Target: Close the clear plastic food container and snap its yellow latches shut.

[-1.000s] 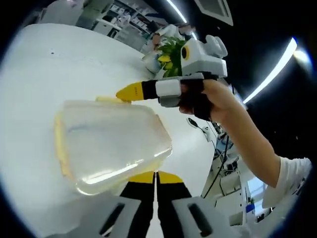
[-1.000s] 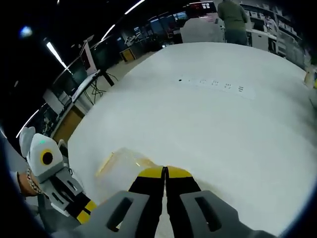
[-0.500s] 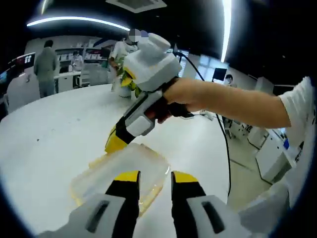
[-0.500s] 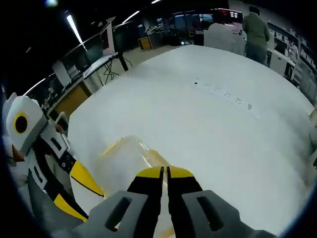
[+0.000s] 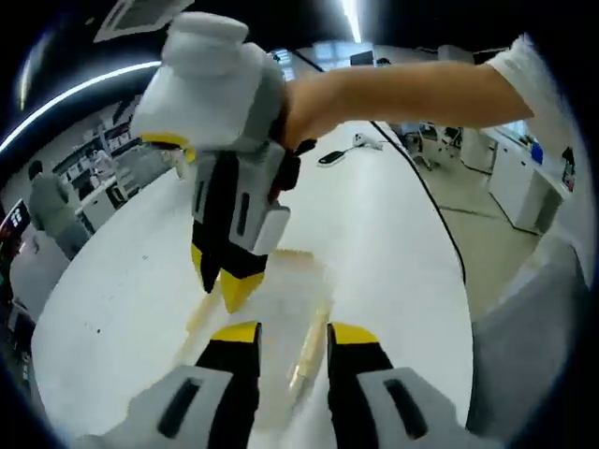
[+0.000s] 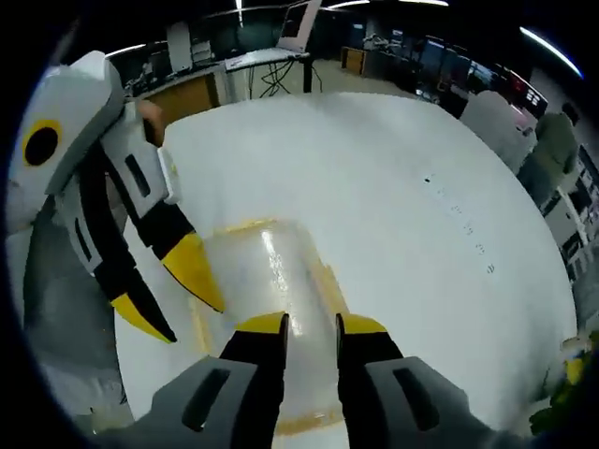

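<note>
The clear plastic container [image 5: 281,299] lies on the white table with its lid on, a yellow latch [image 5: 307,354] along its near side. My left gripper [image 5: 292,337] hovers over it, open, nothing between the jaws. The right gripper [image 5: 229,281] comes down from above, its yellow tip at the container's far edge. In the right gripper view the container [image 6: 267,276] stretches ahead with yellow latches [image 6: 326,281] along its edges. My right gripper [image 6: 311,325] stands open just above the lid. The left gripper [image 6: 168,295] shows at the left, fingers apart, beside the container.
The round white table [image 5: 393,243] spreads wide around the container. A small dark object [image 5: 332,156] lies far off on it. A person [image 5: 47,201] stands beyond the table's edge. A green plant [image 6: 571,374] sits near the rim. Desks and screens fill the background.
Both views have swung over the container. The right gripper's jaws, shut before, now stand apart. The left gripper's jaws stay apart and now look along the container from above.
</note>
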The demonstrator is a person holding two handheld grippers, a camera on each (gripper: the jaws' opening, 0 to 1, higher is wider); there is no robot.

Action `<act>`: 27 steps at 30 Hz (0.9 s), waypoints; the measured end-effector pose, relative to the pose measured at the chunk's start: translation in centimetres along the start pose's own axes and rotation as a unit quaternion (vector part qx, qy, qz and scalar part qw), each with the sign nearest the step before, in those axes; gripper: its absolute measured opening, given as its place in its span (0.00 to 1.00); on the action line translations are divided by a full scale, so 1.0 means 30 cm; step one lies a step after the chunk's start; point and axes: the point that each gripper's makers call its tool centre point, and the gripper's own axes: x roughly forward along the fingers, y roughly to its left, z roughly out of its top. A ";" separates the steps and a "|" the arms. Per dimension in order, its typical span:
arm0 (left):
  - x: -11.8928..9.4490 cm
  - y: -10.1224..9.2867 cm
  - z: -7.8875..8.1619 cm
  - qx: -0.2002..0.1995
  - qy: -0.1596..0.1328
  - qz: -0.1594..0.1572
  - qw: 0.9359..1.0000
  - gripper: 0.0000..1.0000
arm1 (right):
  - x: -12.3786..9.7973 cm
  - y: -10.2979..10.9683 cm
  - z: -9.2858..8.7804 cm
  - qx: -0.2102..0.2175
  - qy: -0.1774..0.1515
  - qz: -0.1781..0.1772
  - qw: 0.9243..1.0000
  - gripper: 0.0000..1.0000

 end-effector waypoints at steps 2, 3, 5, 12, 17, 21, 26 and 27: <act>0.008 0.006 -0.015 0.017 0.002 0.013 1.000 0.30 | 0.005 0.008 0.003 -0.009 0.006 0.010 1.000 0.29; 0.010 0.005 -0.021 0.021 0.003 0.015 1.000 0.31 | 0.007 0.008 -0.003 -0.023 0.016 0.011 1.000 0.31; 0.014 -0.003 -0.026 0.026 0.002 0.013 1.000 0.31 | 0.012 0.003 -0.009 -0.042 0.029 0.009 0.999 0.31; 0.033 0.001 -0.034 0.042 0.003 0.023 0.999 0.31 | 0.021 0.008 -0.011 -0.041 0.042 0.034 0.998 0.39; 0.042 0.007 -0.063 0.055 0.021 0.023 0.998 0.29 | 0.028 -0.002 -0.015 -0.034 0.050 0.044 0.997 0.43; 0.038 0.007 -0.046 0.026 0.005 0.015 1.000 0.27 | 0.031 -0.004 -0.017 -0.037 0.059 0.051 0.996 0.44; 0.043 0.003 -0.051 0.050 0.010 0.018 0.999 0.25 | 0.033 0.004 -0.021 -0.037 0.067 0.063 0.995 0.43; 0.043 0.004 -0.050 0.050 0.010 0.018 0.999 0.25 | 0.034 0.007 -0.020 -0.042 0.069 0.066 0.995 0.42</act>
